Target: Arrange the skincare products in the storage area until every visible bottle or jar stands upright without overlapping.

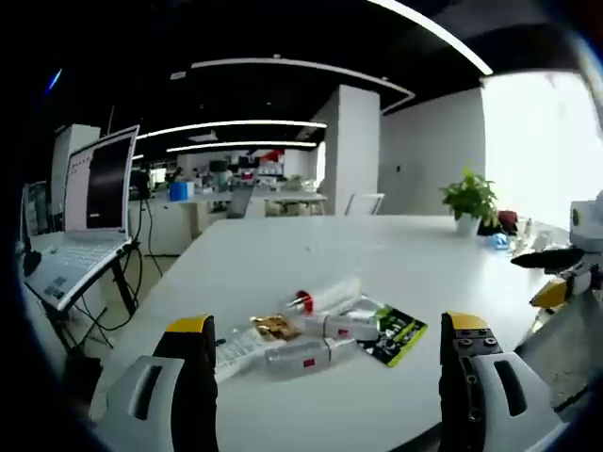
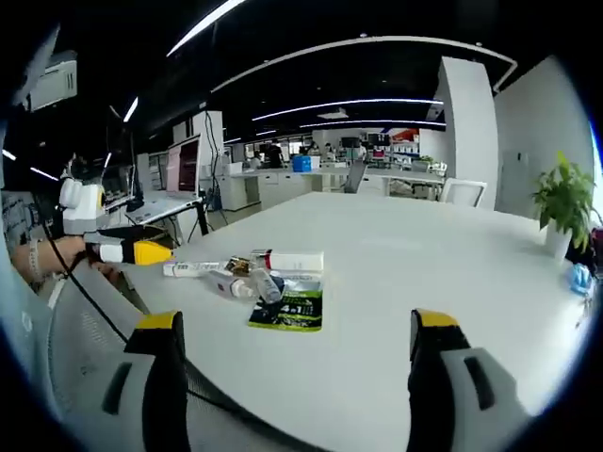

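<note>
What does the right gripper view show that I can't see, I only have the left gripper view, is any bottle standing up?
Observer: No. There the white tube with the red band lies on its side, as do the small bottles beside it.
Operator: Where's my left gripper relative to the pile?
Observer: The left gripper comes in from the left of that view, its yellow tip close to the end of the clear tube.
Operator: And the right gripper?
Observer: The right gripper has its jaws wide open, with the green sachet the nearest item ahead.
</note>
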